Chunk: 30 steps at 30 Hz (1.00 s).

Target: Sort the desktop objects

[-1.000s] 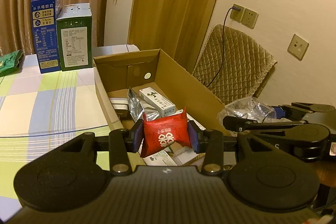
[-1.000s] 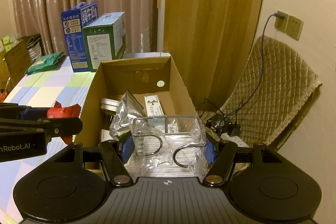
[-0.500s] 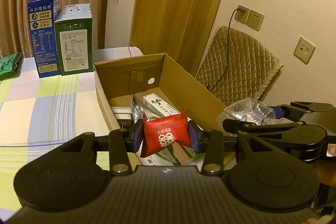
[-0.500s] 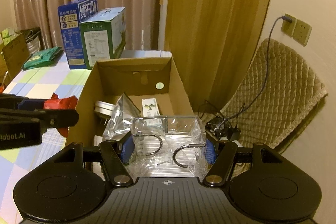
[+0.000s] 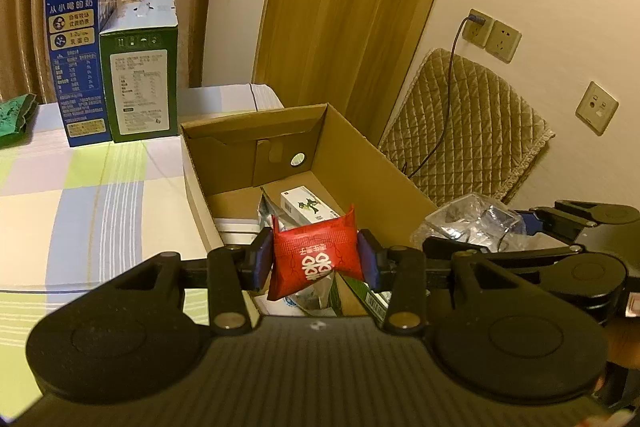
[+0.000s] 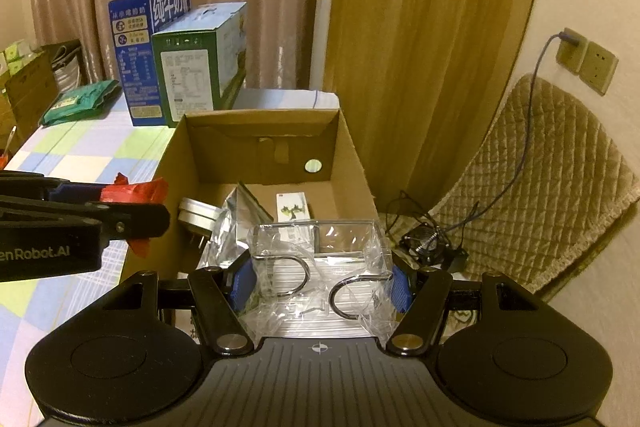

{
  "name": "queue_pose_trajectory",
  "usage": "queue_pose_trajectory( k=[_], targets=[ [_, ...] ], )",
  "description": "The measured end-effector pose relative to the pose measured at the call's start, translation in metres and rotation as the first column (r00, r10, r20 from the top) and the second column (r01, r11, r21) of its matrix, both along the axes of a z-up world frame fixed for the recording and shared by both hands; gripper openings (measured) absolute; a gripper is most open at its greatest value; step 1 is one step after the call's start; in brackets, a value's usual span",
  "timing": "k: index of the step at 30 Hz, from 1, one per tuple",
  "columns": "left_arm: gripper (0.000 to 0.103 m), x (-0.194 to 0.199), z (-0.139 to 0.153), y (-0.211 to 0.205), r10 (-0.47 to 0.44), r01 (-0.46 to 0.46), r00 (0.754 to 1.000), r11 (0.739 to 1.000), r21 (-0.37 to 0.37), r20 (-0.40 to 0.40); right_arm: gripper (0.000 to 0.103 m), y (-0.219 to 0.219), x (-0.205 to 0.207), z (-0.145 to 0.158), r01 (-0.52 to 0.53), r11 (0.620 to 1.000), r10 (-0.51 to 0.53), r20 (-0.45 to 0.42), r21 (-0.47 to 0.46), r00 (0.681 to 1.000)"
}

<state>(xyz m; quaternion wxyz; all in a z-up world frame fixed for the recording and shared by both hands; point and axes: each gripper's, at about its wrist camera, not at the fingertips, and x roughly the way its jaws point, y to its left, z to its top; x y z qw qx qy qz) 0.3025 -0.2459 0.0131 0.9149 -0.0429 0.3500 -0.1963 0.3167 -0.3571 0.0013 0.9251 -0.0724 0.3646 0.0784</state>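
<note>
My left gripper is shut on a red packet with white characters and holds it above the near end of the open cardboard box. My right gripper is shut on a clear plastic bag of metal hooks, held over the box's near right side. The box holds a white carton, a silver foil pouch and a white plug. The left gripper and red packet show at the left of the right wrist view; the bag shows at the right of the left wrist view.
A blue milk carton and a green carton stand at the back of the checked tablecloth. A green bag lies further left. A quilted chair and a small fan with cables sit right of the box.
Both grippers have risen and moved forward over the box with their loads still held. The box's inside shows more fully now.
</note>
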Motion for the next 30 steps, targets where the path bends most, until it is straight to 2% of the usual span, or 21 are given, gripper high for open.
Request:
queue_pose_trajectory(
  k=[9, 18, 20, 22, 30],
  targets=[
    [0.039, 0.021, -0.004, 0.000, 0.004, -0.004, 1.000, 1.000, -0.002, -0.023, 0.062, -0.002, 0.020, -0.004, -0.001, 1.000, 0.001, -0.021, -0.011, 1.000],
    [0.040, 0.040, -0.012, 0.001, 0.006, -0.008, 0.998, 0.999, -0.037, -0.064, 0.062, 0.000, 0.032, -0.010, -0.006, 1.000, 0.005, -0.039, -0.022, 0.999],
    [0.042, 0.044, -0.012, 0.001, 0.007, -0.010, 0.998, 0.999, -0.041, -0.068, 0.062, 0.000, 0.033, -0.012, -0.006, 1.000, 0.005, -0.043, -0.022, 0.999],
    [0.062, 0.047, -0.011, 0.002, 0.017, -0.020, 0.998, 0.999, -0.042, -0.060, 0.062, -0.001, 0.034, -0.013, -0.005, 1.000, 0.004, -0.045, -0.021, 0.999],
    [0.063, 0.050, -0.002, 0.016, 0.051, -0.053, 0.998, 0.998, -0.042, -0.046, 0.062, -0.001, 0.036, -0.017, -0.002, 1.000, 0.002, -0.056, -0.013, 0.998]
  ],
)
